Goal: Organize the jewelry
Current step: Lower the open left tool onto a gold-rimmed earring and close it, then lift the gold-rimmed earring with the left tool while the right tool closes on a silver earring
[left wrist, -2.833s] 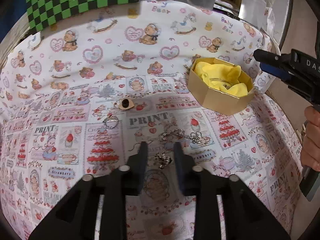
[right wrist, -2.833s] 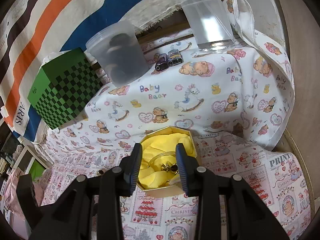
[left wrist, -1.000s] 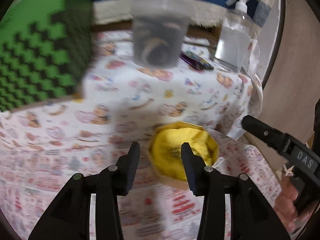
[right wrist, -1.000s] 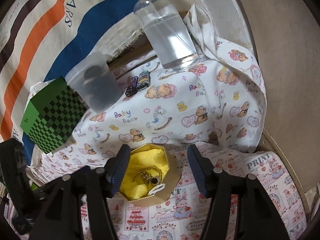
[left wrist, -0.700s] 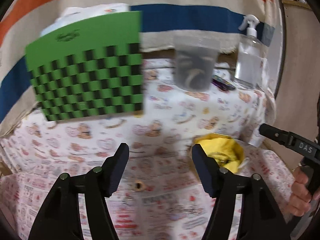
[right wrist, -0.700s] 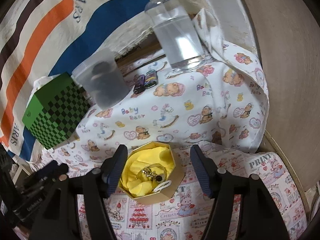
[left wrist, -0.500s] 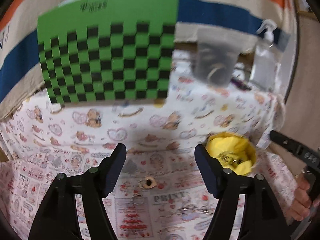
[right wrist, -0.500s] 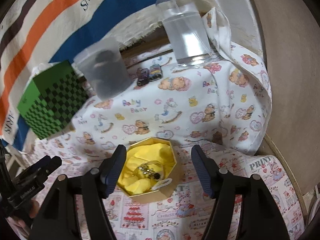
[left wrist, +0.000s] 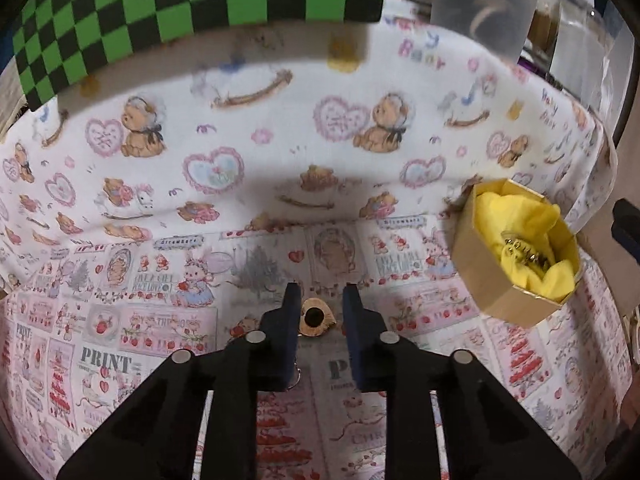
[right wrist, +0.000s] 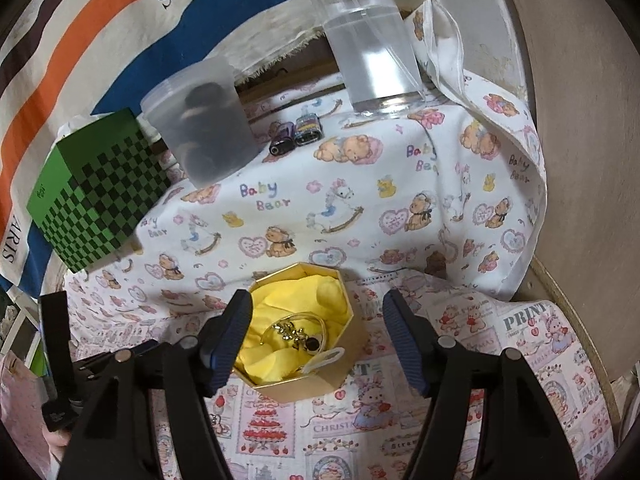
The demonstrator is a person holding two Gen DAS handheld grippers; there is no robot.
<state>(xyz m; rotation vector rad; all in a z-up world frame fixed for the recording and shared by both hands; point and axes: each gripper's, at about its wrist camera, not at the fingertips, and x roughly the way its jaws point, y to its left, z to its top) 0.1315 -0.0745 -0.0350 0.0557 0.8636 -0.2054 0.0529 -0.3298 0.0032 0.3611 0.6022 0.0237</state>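
Note:
On the printed cloth lies a gold ring with a dark stone (left wrist: 314,316), between the fingers of my left gripper (left wrist: 321,302). The jaws are closing around it, and a small gap still shows beside the right pad. A gold octagonal box (left wrist: 480,276) lined with yellow cloth stands to the right and holds a gold chain piece (left wrist: 524,256). In the right wrist view the same box (right wrist: 304,388) sits under my right gripper (right wrist: 316,304). That gripper is open, with a finger on each side of the box and apart from it. The gold jewelry (right wrist: 296,334) lies inside.
A green checkered box (right wrist: 96,200), a translucent cup (right wrist: 200,120), two lighters (right wrist: 296,136) and a clear pump bottle (right wrist: 368,48) stand at the back. Another small piece (right wrist: 216,420) lies on the cloth, left of the gold box. The table edge curves along the right.
My left gripper swung left from above the yellow box, came down to the cloth, and its jaws narrowed around the gold ring. The right gripper stayed almost still, open over the box.

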